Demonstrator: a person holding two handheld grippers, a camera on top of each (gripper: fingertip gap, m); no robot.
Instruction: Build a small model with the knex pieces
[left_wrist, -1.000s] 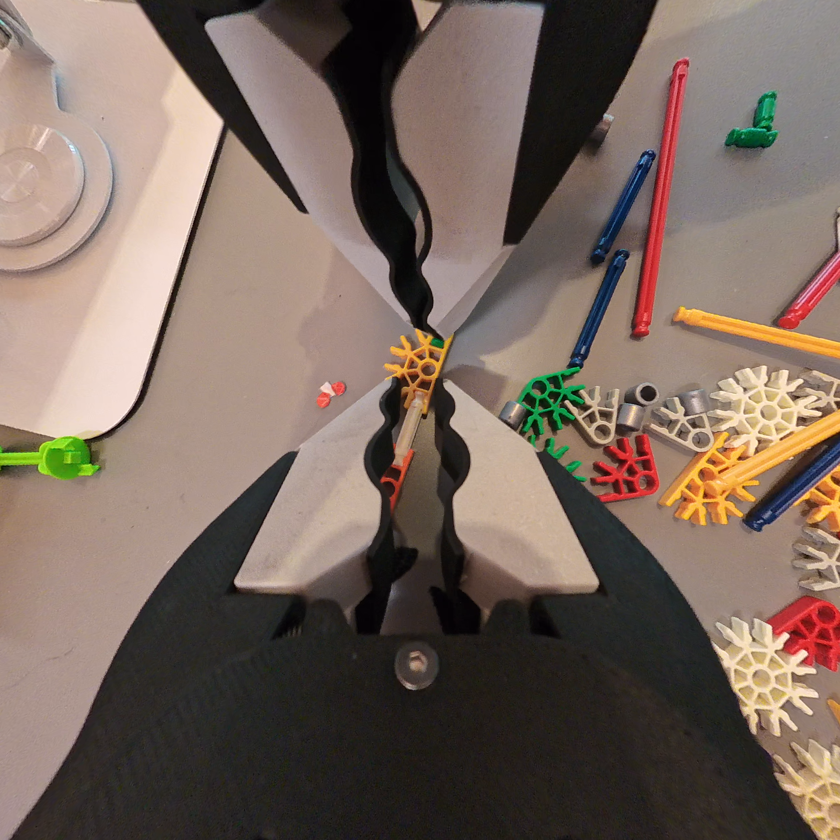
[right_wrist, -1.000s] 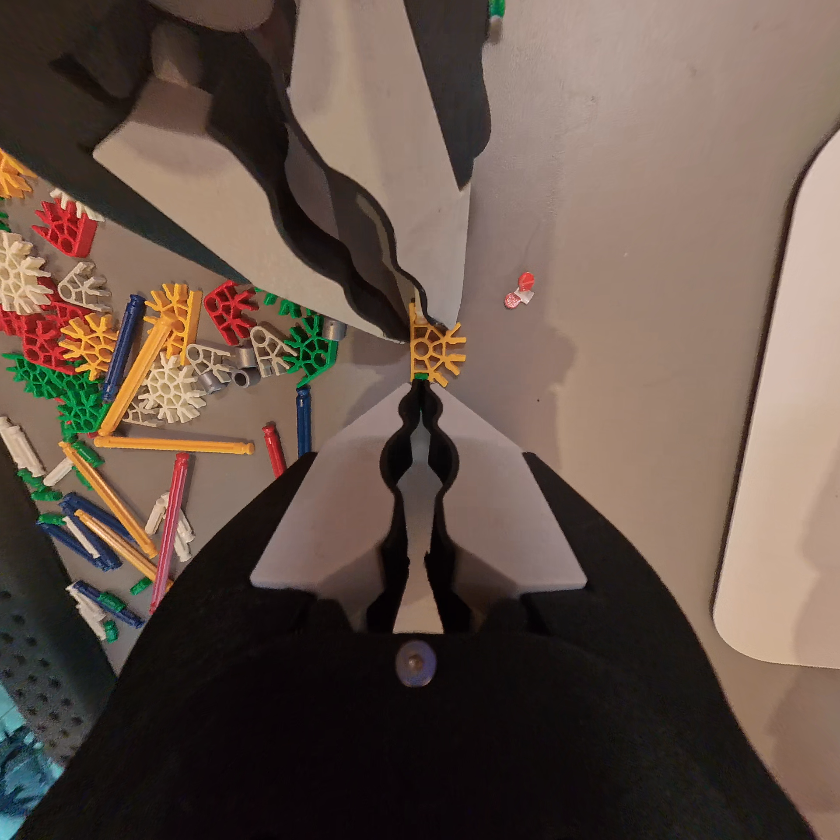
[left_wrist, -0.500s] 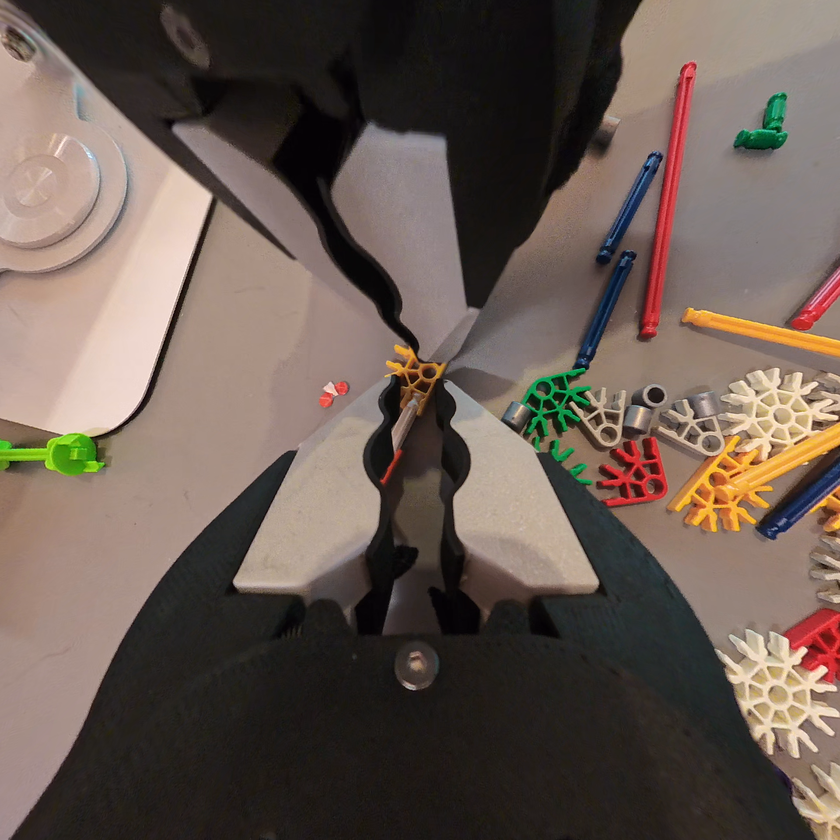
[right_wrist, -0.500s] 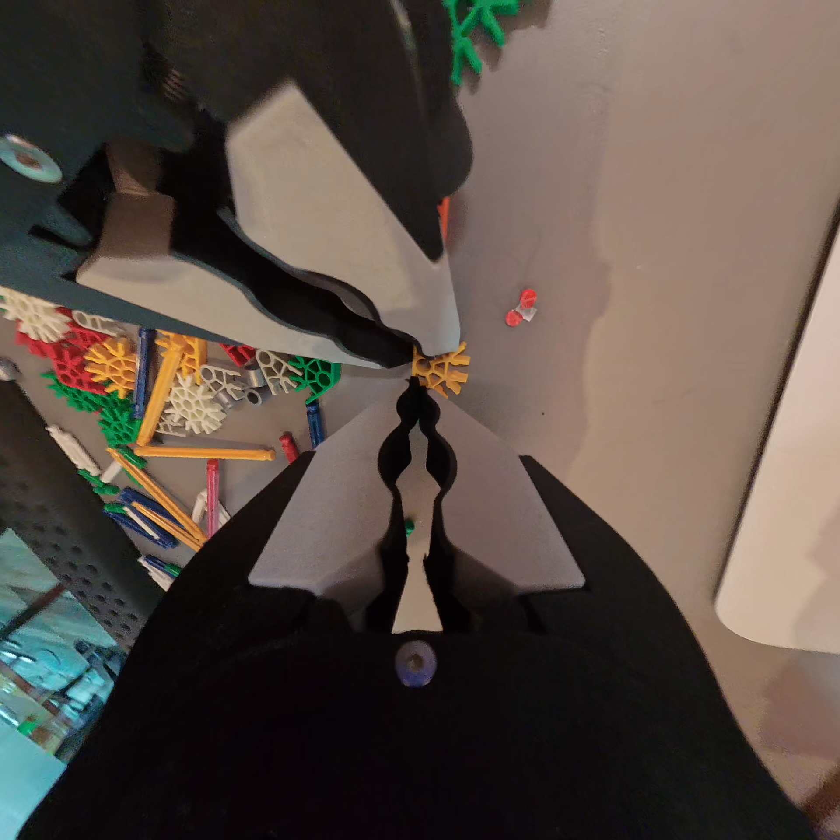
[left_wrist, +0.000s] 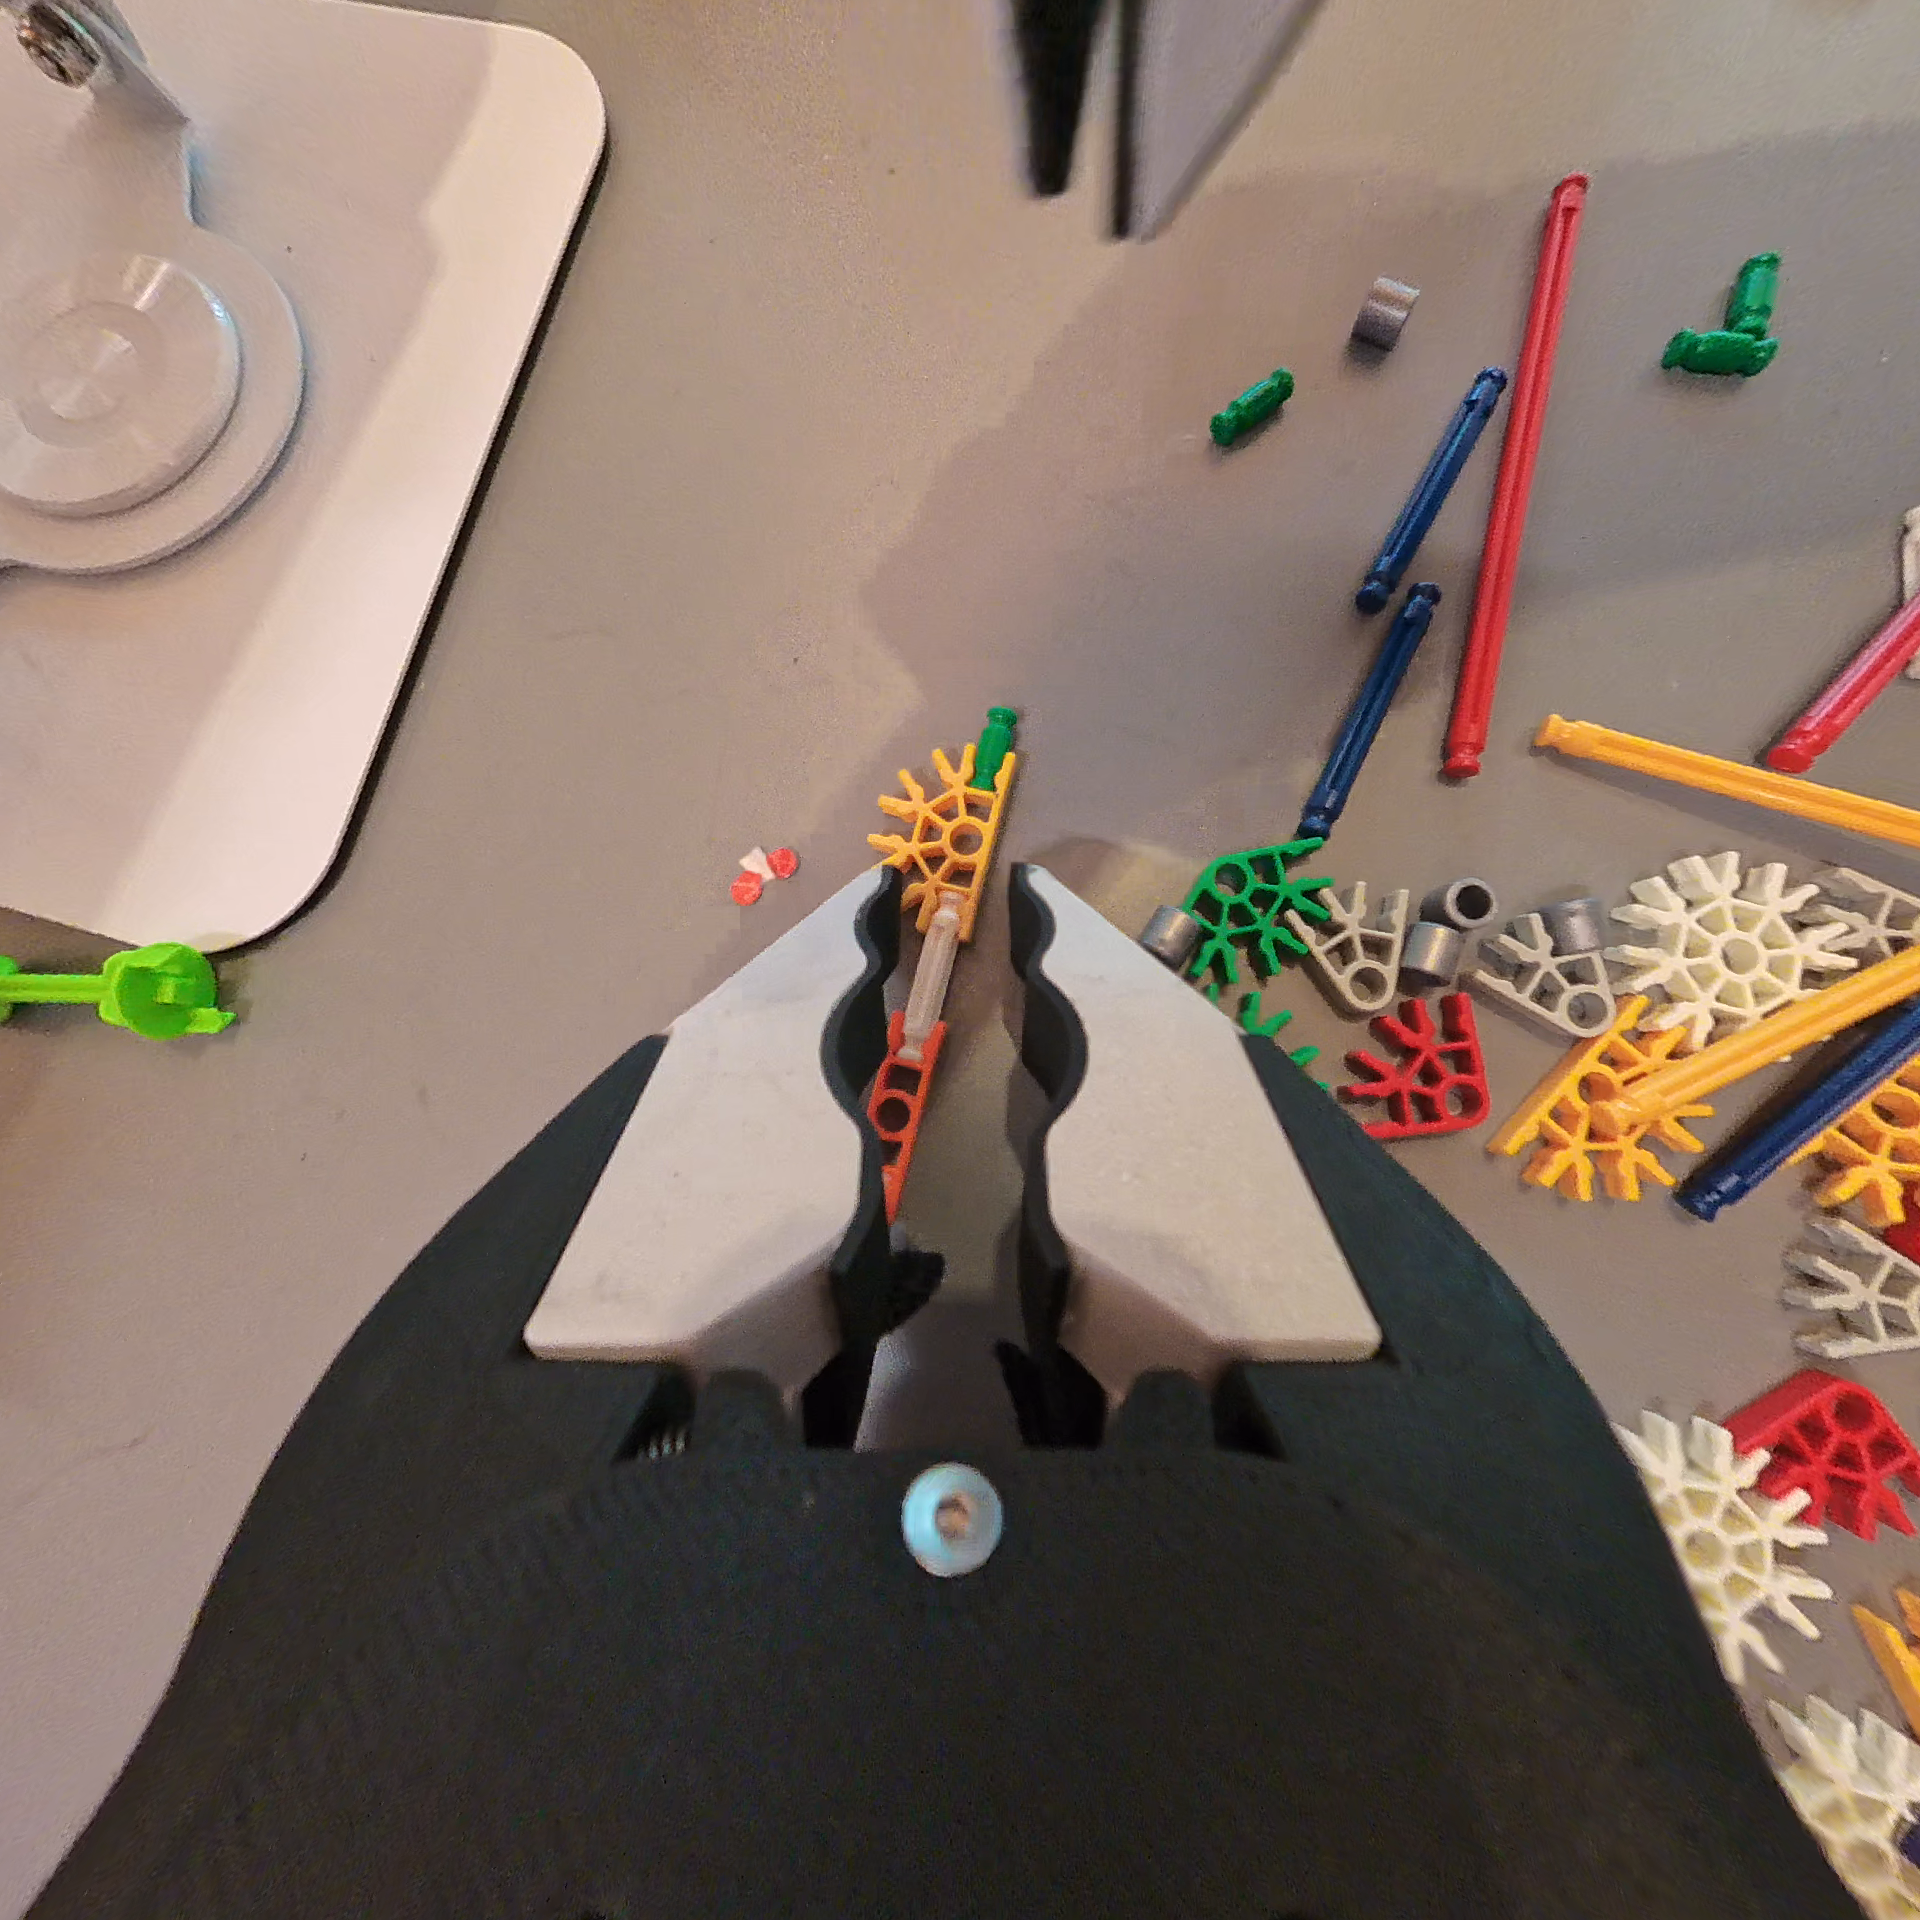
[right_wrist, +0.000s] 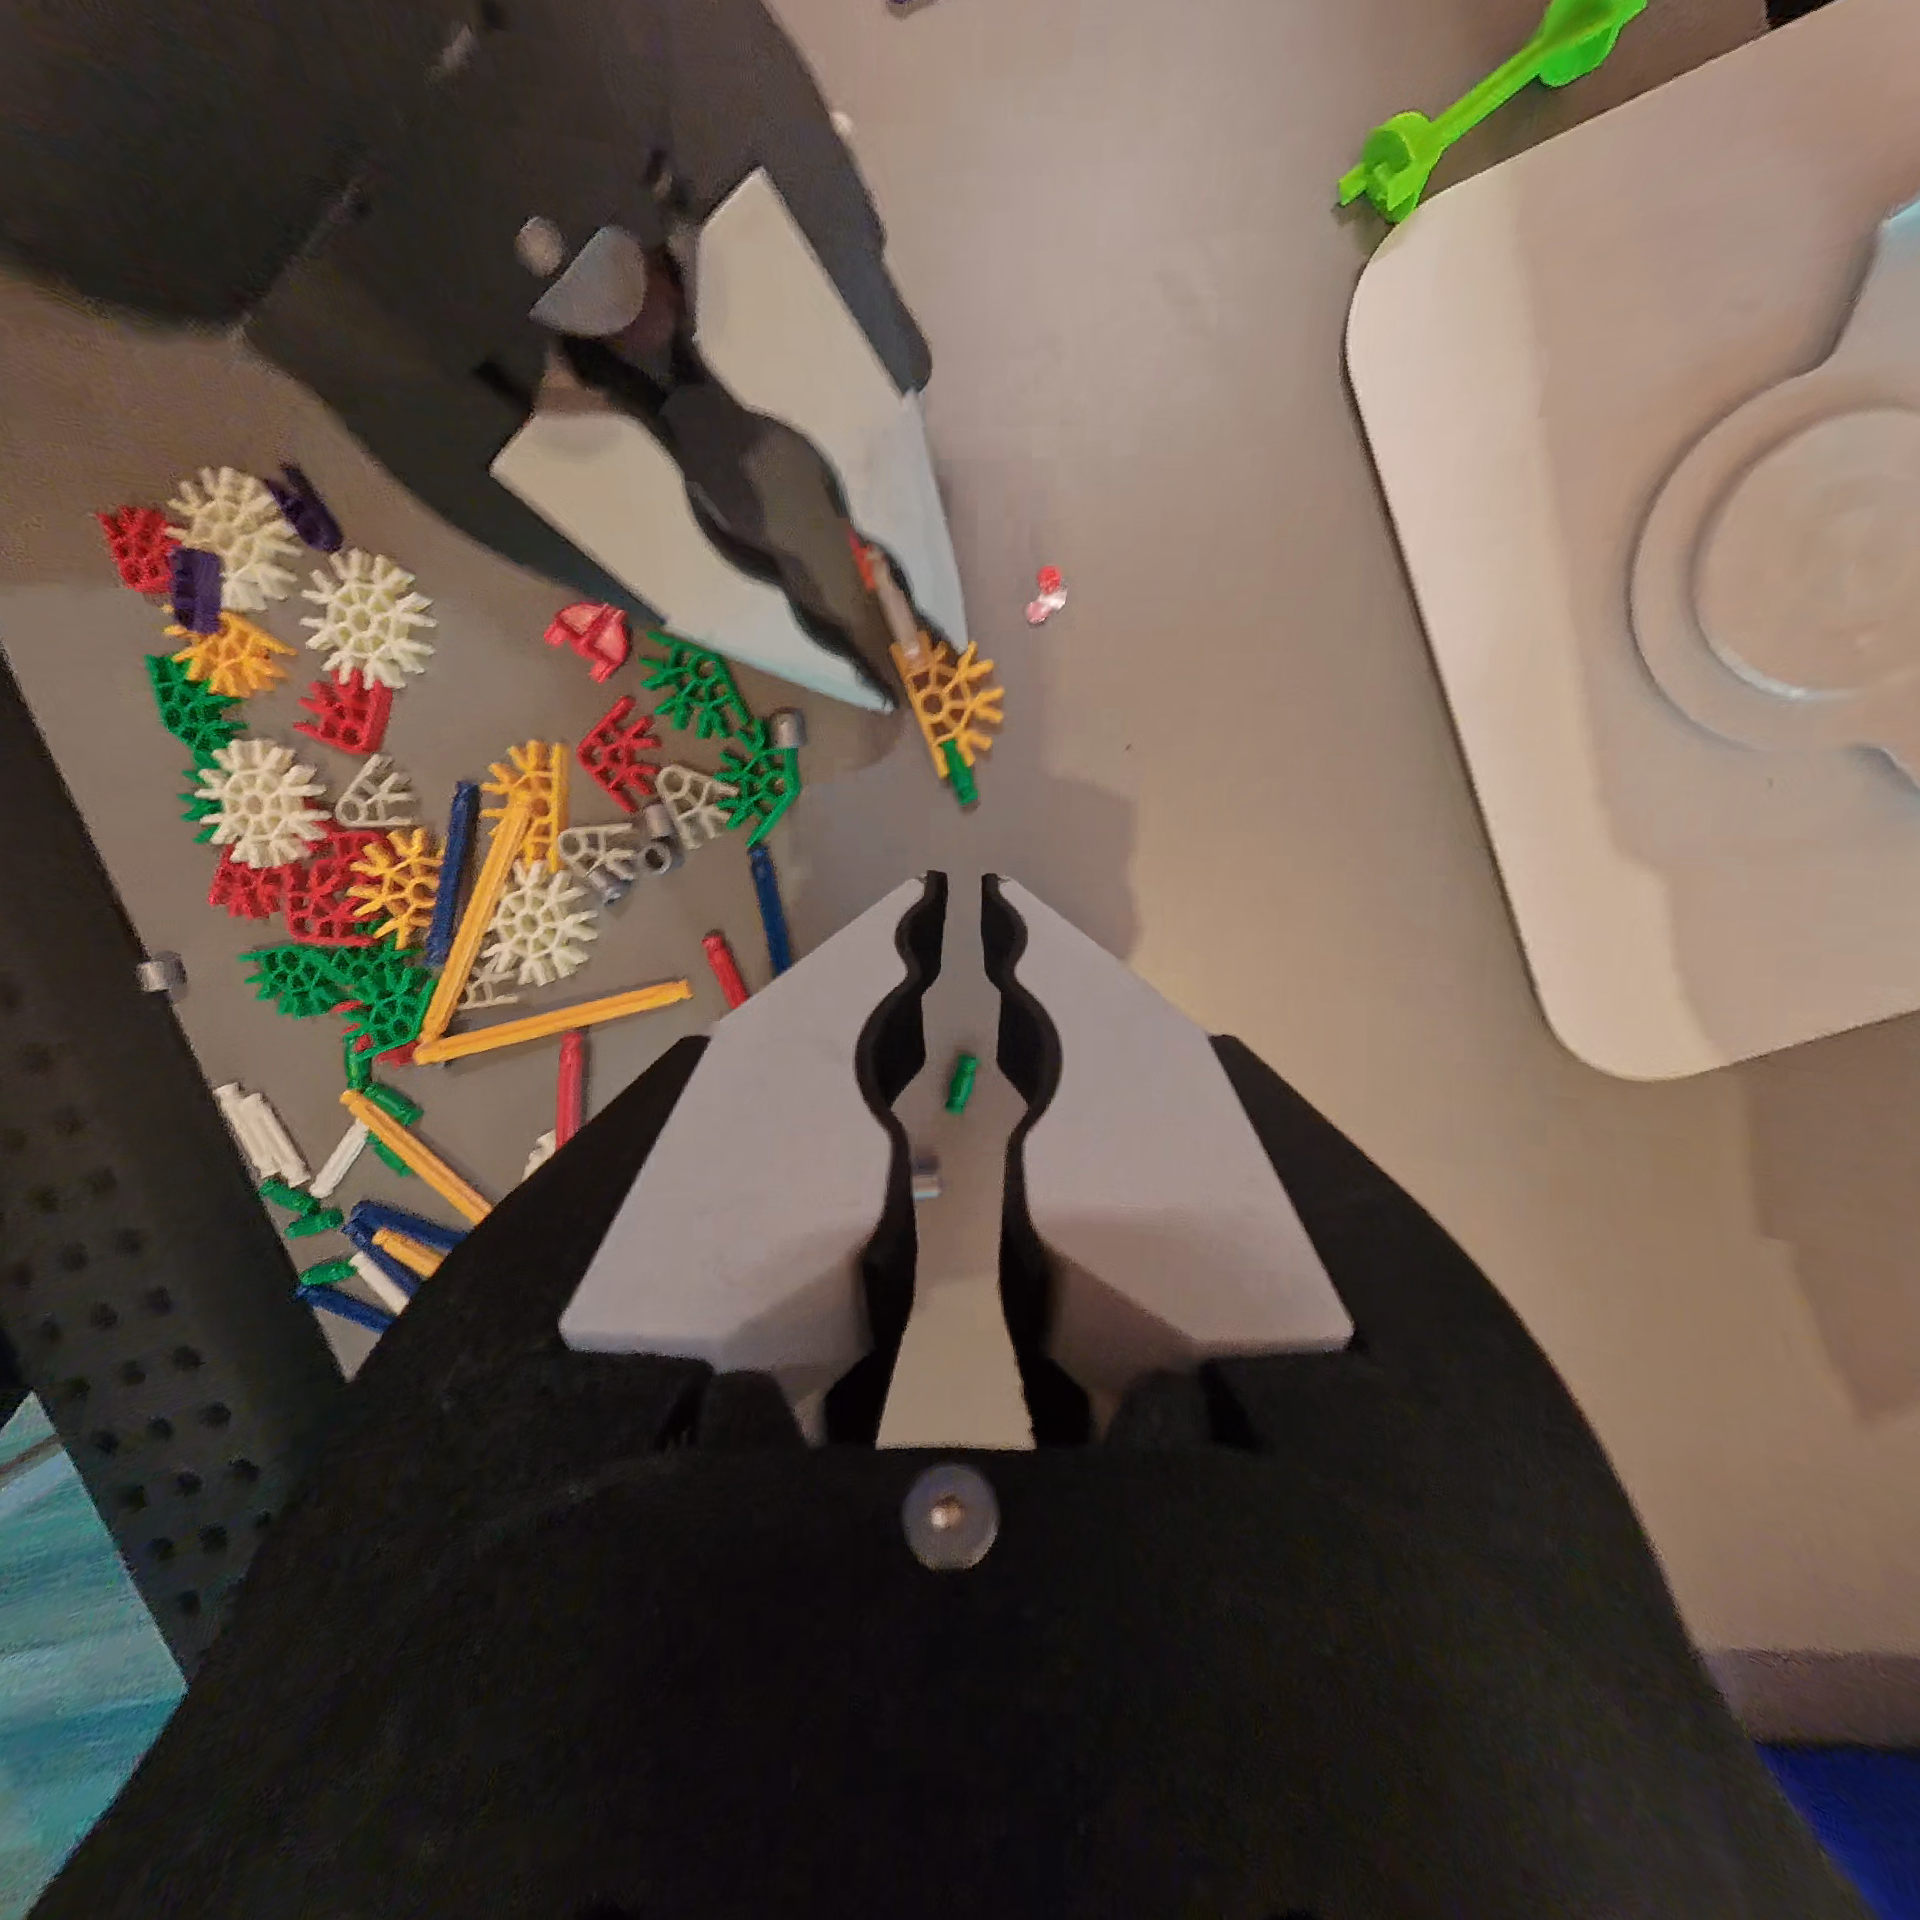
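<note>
The left gripper (left_wrist: 951, 888) has its wavy black jaws slightly parted around a small plastic assembly (left_wrist: 935, 935): a spoked yellow connector, a clear rod and an orange connector, which touches only the left jaw. The right gripper (right_wrist: 964, 883), at 12 o'clock and cut off in the left view, is nearly closed on nothing above the matte grey desk (right_wrist: 1195, 520). Loose toothed connectors and ribbed rods (left_wrist: 1621, 997) lie at 3 o'clock, partly hidden by the jaw.

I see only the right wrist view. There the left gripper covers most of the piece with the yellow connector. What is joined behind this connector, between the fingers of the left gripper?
Observer: A pale grey rod runs from the yellow connector back to an orange-red connector, which sits between the fingers of the left gripper.
Operator: Do both fingers press on it?
Observer: No. It lies against one finger, and a clear gap shows between it and the other finger.
</note>
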